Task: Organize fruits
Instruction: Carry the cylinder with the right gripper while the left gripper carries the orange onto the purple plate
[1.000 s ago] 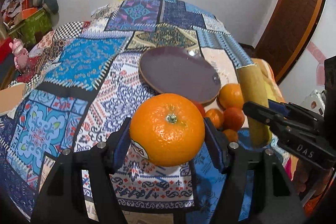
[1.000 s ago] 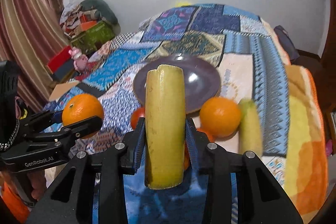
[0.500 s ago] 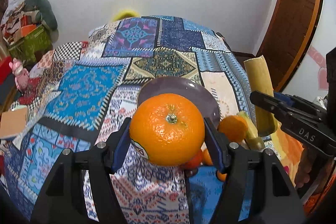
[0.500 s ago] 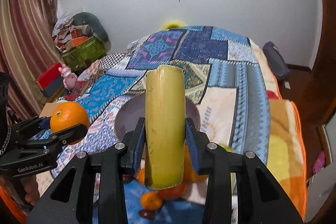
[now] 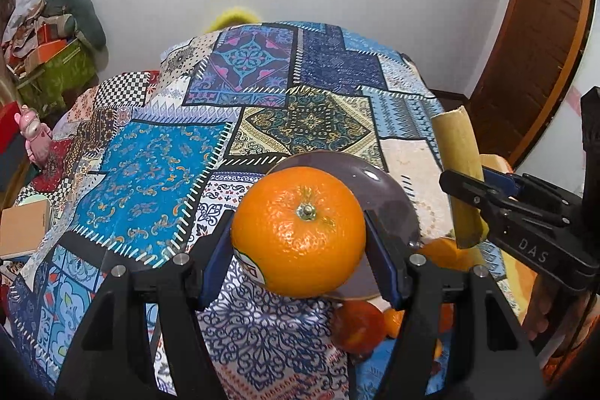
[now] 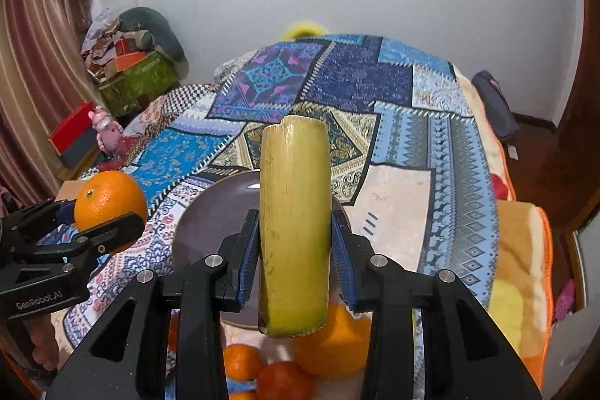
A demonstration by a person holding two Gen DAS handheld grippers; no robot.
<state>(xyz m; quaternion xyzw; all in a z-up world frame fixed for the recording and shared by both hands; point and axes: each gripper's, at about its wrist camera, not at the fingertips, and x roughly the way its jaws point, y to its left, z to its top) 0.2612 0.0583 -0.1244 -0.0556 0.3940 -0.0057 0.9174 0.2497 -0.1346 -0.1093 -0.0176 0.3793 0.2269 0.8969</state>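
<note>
The left gripper (image 5: 299,242) clamps a large orange (image 5: 298,231); the right gripper (image 6: 295,250) clamps an upright yellow-green stalk piece (image 6: 294,227), possibly sugarcane. Both hang above the purple plate (image 6: 210,220) on the patchwork bedspread (image 5: 150,160); smaller oranges (image 6: 330,347) lie at the plate's near rim.

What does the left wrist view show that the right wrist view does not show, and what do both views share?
Only the left wrist view: the sticker low on the big round orange and the brown wooden door.

Only the right wrist view: the striped brown curtain and the dark bag lying past the bed's far edge.

Both: the orange clamped in the left gripper, the cut yellow-green stalk piece clamped in the right gripper, the round dark purple plate, the patchwork bedcover, and loose small oranges.
</note>
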